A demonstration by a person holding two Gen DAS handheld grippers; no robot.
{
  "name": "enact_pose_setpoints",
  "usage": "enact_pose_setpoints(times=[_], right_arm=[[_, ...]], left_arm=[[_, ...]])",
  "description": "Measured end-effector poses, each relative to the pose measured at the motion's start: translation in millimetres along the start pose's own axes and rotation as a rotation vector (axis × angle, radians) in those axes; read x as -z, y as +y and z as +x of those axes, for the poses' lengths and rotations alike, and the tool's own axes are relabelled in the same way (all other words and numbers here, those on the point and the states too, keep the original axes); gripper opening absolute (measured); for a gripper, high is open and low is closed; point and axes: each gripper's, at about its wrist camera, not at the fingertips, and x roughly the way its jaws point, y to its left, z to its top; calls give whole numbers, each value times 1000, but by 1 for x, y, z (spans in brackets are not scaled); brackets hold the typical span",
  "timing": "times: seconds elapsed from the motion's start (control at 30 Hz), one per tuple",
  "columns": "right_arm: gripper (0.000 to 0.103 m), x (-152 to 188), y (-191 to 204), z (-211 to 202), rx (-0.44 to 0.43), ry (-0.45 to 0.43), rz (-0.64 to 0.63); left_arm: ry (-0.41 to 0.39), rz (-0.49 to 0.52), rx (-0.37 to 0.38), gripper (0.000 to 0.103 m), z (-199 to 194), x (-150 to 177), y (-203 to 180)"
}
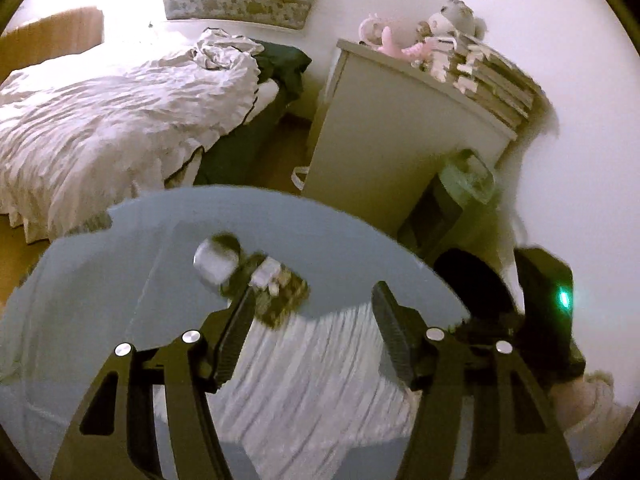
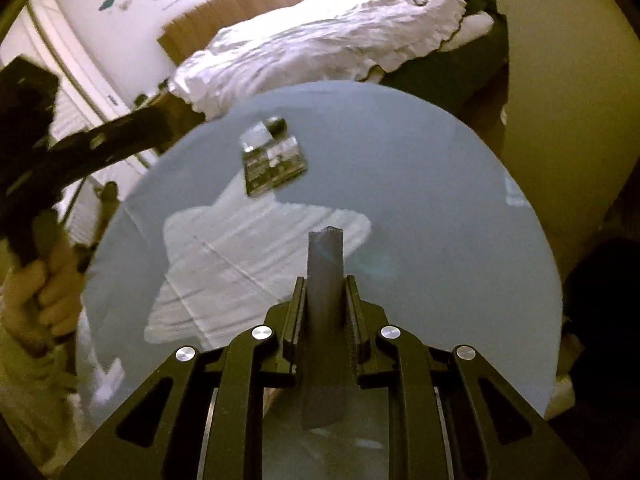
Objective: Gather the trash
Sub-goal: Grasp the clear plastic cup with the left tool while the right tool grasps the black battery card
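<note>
A round glass table [image 1: 100, 264] [image 2: 440, 184] holds a dark printed wrapper [image 1: 280, 292] [image 2: 272, 164] with a small silvery cup-like piece [image 1: 216, 260] [image 2: 276, 124] at its far end. My left gripper [image 1: 316, 300] is open just above the table, its left finger beside the wrapper's near edge. My right gripper [image 2: 324, 284] is shut on a grey foil sachet [image 2: 325, 280] that stands up between the jaws, held above the table's near part. The left gripper and the hand on it show at the left of the right wrist view [image 2: 92, 148].
A bed with a crumpled white duvet [image 1: 100, 112] [image 2: 320, 44] stands beyond the table. A white cabinet [image 1: 392, 128] with books and soft toys on top stands at the right, a dark bin with clear plastic [image 1: 460, 192] beside it.
</note>
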Motion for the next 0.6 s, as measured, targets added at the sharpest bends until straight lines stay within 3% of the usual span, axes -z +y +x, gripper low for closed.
enact_pose_setpoints(times=[0.17,0.27,0.3,0.37,0.5,0.57,0.6], right_arm=[[22,0,-2,6,2,-9,11],[33,-5,0,10,7,-16,18],[39,-6,0,10,2,-18,24],[47,-6,1,8,2,-28,35],[49,-10,1,5,6,-42,42],[58,-14,0,5,9,-47,41],[68,-15,1,4,11,-56,38]], left_arm=[[41,-16,-60,60,10,18,8],[21,-26,-95,63,17,14,15],[18,-18,-100,65,20,13,16],[10,19,-130,79,30,7,15],[14,105,-215,83,48,-7,16],[26,84,-233,84,59,-19,33],[38,66,-230,84,63,-21,40]])
